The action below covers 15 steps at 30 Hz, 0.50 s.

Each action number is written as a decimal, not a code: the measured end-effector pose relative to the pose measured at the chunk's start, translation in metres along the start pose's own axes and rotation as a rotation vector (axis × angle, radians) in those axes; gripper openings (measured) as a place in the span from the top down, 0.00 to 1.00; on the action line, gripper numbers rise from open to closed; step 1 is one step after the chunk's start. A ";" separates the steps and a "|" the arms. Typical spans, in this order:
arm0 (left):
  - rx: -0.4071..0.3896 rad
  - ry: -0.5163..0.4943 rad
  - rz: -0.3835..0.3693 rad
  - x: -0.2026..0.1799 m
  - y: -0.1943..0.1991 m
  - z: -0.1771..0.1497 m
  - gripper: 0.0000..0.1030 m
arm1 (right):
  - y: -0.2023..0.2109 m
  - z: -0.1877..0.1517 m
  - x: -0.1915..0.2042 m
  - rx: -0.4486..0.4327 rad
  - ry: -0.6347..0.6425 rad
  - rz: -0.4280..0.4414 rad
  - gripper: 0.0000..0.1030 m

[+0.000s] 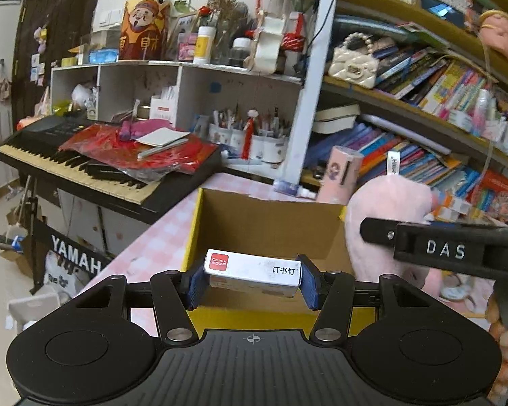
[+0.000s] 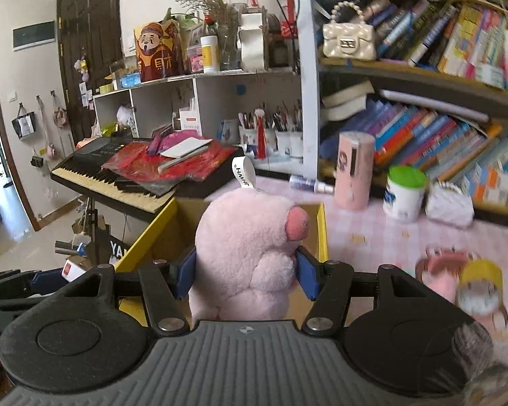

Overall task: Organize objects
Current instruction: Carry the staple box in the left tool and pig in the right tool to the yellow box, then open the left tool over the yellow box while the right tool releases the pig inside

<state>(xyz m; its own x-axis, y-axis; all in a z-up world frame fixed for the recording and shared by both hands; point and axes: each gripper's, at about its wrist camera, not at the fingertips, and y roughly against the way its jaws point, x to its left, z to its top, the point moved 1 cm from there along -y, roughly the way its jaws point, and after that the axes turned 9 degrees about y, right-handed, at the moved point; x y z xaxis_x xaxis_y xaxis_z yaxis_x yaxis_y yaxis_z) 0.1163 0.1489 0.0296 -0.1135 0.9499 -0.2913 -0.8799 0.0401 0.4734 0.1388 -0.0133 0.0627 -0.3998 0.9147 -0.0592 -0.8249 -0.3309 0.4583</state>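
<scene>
My left gripper [image 1: 252, 282] is shut on a white staple box [image 1: 252, 272] with a red label, held above the open yellow-walled cardboard box [image 1: 193, 237]. My right gripper [image 2: 245, 272] is shut on a pink plush toy [image 2: 247, 243] with a white loop tag, held over the same cardboard box [image 2: 321, 226] near its right wall. The plush [image 1: 386, 209] and the right gripper's black arm [image 1: 443, 248] also show in the left wrist view, to the right of the staple box.
A pink checked tablecloth [image 2: 389, 237] carries a pink cylinder [image 2: 354, 169], a green-lidded white jar [image 2: 404, 193], a small spray bottle [image 2: 308, 182] and a cartoon-printed item [image 2: 464, 287]. A keyboard [image 1: 84, 165] stands to the left. Bookshelves [image 1: 423, 128] fill the back right.
</scene>
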 end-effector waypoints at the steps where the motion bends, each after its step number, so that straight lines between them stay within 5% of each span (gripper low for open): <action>1: 0.005 -0.003 0.012 0.000 -0.007 0.001 0.48 | -0.009 0.004 -0.003 0.003 0.008 0.003 0.44; 15: 0.110 -0.113 0.156 -0.010 -0.075 -0.011 0.48 | -0.107 -0.008 -0.011 0.179 0.110 0.120 0.44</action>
<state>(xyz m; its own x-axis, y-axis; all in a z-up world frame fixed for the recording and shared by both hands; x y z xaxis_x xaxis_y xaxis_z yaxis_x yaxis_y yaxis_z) 0.1786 0.1330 -0.0123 -0.1863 0.9757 -0.1158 -0.7997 -0.0821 0.5948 0.2287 0.0101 0.0073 -0.5404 0.8369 -0.0868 -0.6886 -0.3807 0.6172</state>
